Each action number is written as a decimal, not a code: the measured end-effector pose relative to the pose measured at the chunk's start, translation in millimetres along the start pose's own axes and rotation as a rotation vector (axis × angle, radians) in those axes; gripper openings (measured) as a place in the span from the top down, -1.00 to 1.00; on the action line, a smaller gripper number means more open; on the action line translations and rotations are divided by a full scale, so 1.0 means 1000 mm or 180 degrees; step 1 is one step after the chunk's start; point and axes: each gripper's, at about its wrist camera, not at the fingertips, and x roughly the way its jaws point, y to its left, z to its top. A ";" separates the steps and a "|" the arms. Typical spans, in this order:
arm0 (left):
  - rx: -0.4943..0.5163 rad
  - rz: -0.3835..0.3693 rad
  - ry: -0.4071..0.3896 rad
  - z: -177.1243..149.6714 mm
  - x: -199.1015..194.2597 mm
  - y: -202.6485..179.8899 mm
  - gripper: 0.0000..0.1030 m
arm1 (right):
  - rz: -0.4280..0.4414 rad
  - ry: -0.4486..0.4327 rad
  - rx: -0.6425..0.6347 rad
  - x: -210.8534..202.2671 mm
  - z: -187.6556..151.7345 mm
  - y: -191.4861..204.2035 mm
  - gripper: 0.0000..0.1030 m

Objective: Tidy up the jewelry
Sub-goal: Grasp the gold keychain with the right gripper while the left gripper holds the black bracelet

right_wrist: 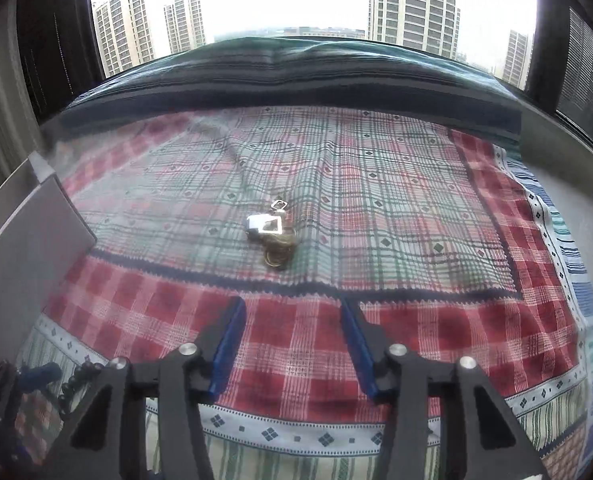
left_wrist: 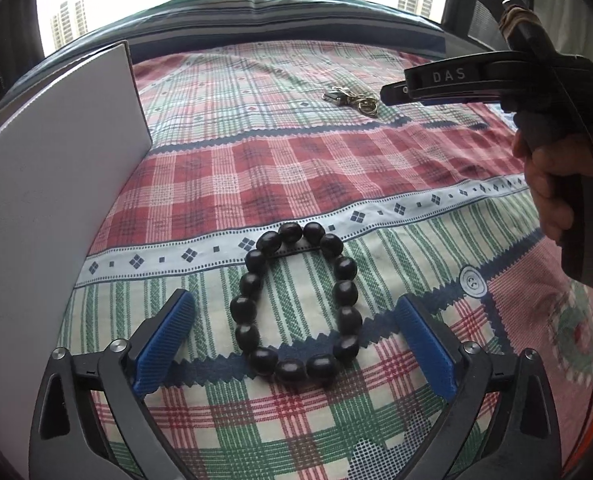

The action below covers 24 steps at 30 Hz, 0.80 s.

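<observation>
A bracelet of large black beads (left_wrist: 296,304) lies as a ring on the plaid bedspread (left_wrist: 336,168). My left gripper (left_wrist: 296,308) stands wide open over it, a blue pad on either side, neither touching the beads. A bunch of metal jewelry with gold rings (left_wrist: 352,98) lies farther back. In the right wrist view that bunch (right_wrist: 274,236) sits on the cloth ahead of my right gripper (right_wrist: 292,316), whose jaws are part open with nothing between them. The right gripper body (left_wrist: 492,80), held by a hand, shows at the upper right of the left wrist view.
A white box panel (left_wrist: 56,184) stands upright at the left, also seen as the grey panel (right_wrist: 24,248) in the right wrist view. A dark folded blanket (right_wrist: 296,76) lies along the far edge below a window. The bed's right edge (right_wrist: 568,248) drops off.
</observation>
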 end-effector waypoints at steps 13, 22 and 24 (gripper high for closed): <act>0.0011 0.0046 0.0017 0.000 0.001 0.000 -0.97 | 0.0087 0.0152 -0.0294 0.067 0.032 0.011 0.55; 0.0014 0.0050 0.0021 0.000 0.002 0.000 -0.98 | 0.0427 0.0294 -0.0126 -0.021 -0.050 0.004 0.57; 0.0025 0.0056 0.0026 0.000 0.003 -0.001 -0.98 | 0.0429 0.0351 -0.0072 -0.047 -0.086 0.003 0.57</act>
